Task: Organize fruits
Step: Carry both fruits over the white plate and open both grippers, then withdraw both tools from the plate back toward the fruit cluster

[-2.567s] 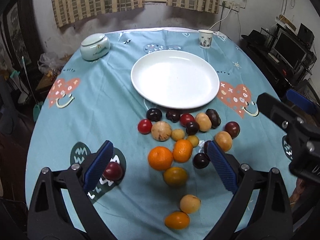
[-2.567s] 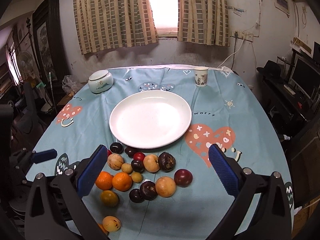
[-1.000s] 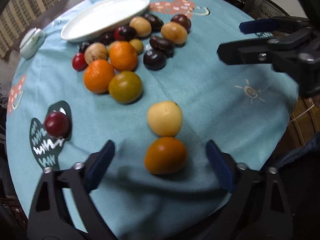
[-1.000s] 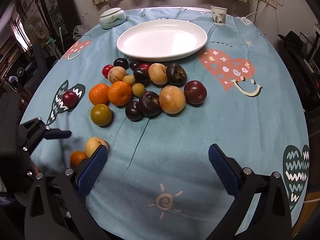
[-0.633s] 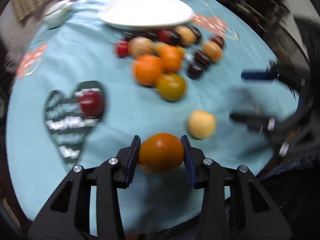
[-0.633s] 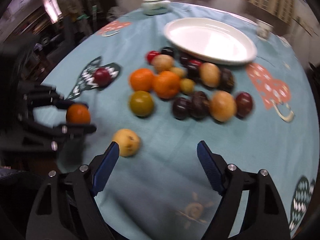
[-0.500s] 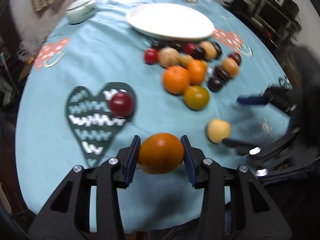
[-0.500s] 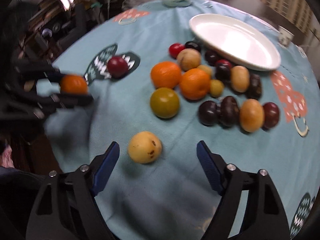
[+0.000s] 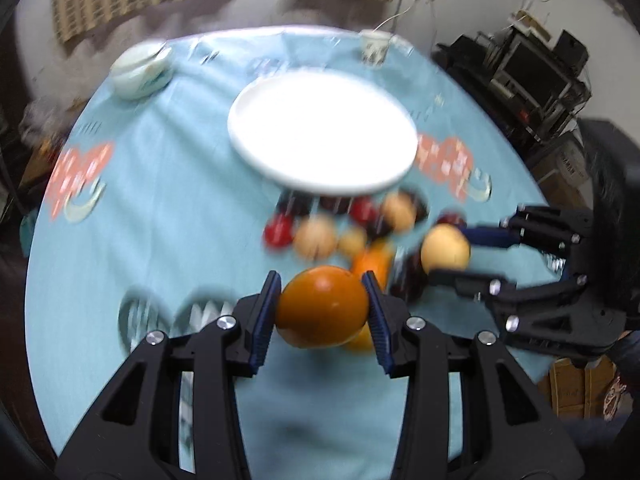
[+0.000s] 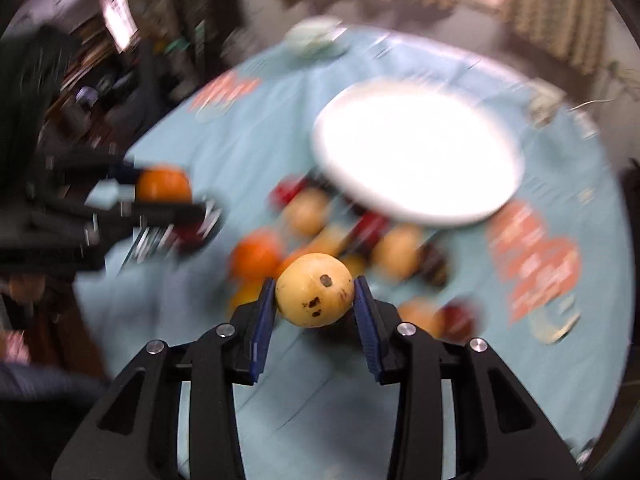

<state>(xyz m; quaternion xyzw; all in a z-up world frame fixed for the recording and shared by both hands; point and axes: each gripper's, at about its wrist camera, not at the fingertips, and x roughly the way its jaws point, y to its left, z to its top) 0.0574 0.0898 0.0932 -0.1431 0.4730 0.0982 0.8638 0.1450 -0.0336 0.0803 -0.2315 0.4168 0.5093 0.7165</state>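
Note:
My left gripper [image 9: 321, 280] is shut on a dark orange fruit [image 9: 322, 310] and holds it above the blue tablecloth. My right gripper [image 10: 315, 284] has its jaws closing, and the blue pads press both sides of a pale yellow spotted fruit [image 10: 314, 294] lifted off the cloth. In the left wrist view that yellow fruit [image 9: 445, 249] hangs to the right in the right gripper [image 9: 450, 255]. The white plate [image 9: 320, 148] lies beyond a blurred pile of mixed fruits [image 9: 340, 232], with nothing on it.
A lidded ceramic bowl [image 9: 140, 68] sits at the far left of the round table and a paper cup [image 9: 374, 46] at the far right. Dark shelves with equipment [image 9: 540, 72] stand right of the table. A red fruit lies hidden under the left gripper.
The right gripper went from wide open to shut on the yellow fruit and lifted it. The left gripper rose with the orange fruit and swung to face the plate.

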